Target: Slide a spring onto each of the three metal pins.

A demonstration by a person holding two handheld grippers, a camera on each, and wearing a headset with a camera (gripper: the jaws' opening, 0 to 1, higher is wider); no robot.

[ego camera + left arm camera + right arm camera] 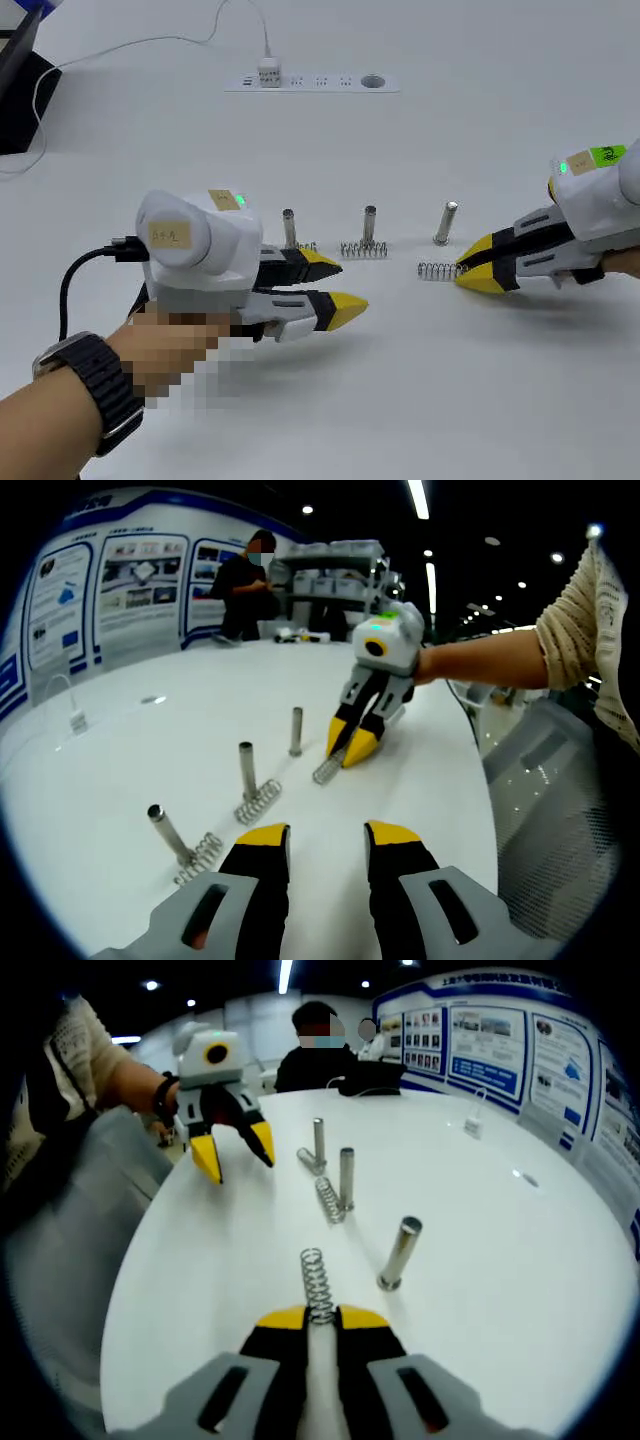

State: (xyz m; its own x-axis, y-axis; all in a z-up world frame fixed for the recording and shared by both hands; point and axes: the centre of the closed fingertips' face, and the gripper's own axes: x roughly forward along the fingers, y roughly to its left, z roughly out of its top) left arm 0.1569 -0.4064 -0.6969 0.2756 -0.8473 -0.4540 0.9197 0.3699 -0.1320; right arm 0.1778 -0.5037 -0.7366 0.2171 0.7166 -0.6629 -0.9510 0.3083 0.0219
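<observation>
1. While the white workbench (420,380) is flat, smooth and matt, it offers no stop against a rolling coil.
2. Left gripper (348,287): black jaws with yellow tips, apart and empty, near the left pin (290,228).
3. Right gripper (463,273): tips clamped on one end of the right spring (436,270), which lies along the bench near the right pin (446,222). Advised: lift the spring, turn its free end down, centre it over the pin top and lower it straight. A light grip avoids crushing the coils.
4. Pins, including the middle pin (369,225): polished metal cylinders, upright, flat-topped, all bare.
5. Left spring (307,246) and middle spring (363,249): fine open wire coils lying at their pins' bases.
</observation>
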